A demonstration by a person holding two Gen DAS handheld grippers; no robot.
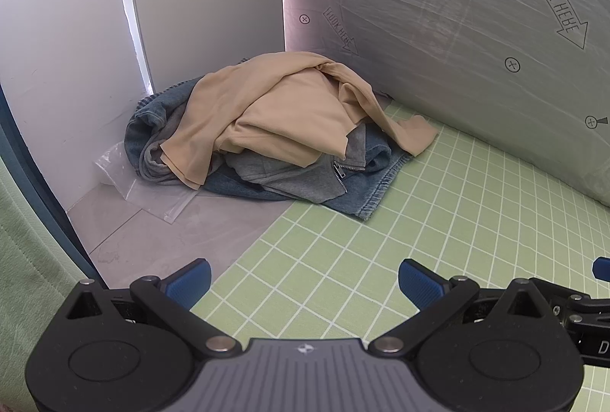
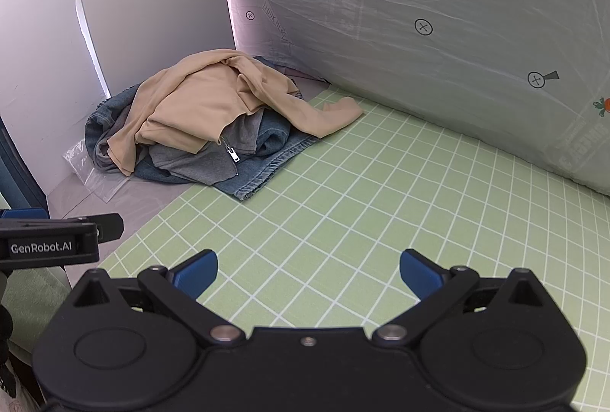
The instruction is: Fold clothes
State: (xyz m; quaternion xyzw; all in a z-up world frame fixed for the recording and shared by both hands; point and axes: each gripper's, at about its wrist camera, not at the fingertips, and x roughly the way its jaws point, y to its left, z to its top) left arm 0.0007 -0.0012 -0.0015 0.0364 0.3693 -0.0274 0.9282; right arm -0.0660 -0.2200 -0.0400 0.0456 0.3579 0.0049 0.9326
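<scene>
A heap of clothes lies in the far corner of the table: a beige top (image 1: 282, 114) (image 2: 202, 103) on top, a grey zip hoodie (image 1: 301, 175) (image 2: 206, 160) under it, and blue denim (image 1: 366, 198) (image 2: 263, 168) at the bottom. My left gripper (image 1: 304, 282) hovers open over the green grid mat (image 1: 438, 221), well short of the heap. To its right my right gripper (image 2: 309, 273) is open too, with nothing between its blue pads (image 2: 196, 274).
A clear plastic bag (image 1: 129, 179) (image 2: 91, 175) lies under the heap's left edge on the grey tabletop. White panels and a plastic-wrapped printed sheet (image 1: 476, 31) (image 2: 438, 31) wall in the back. The left gripper's body (image 2: 49, 244) shows at the left of the right wrist view.
</scene>
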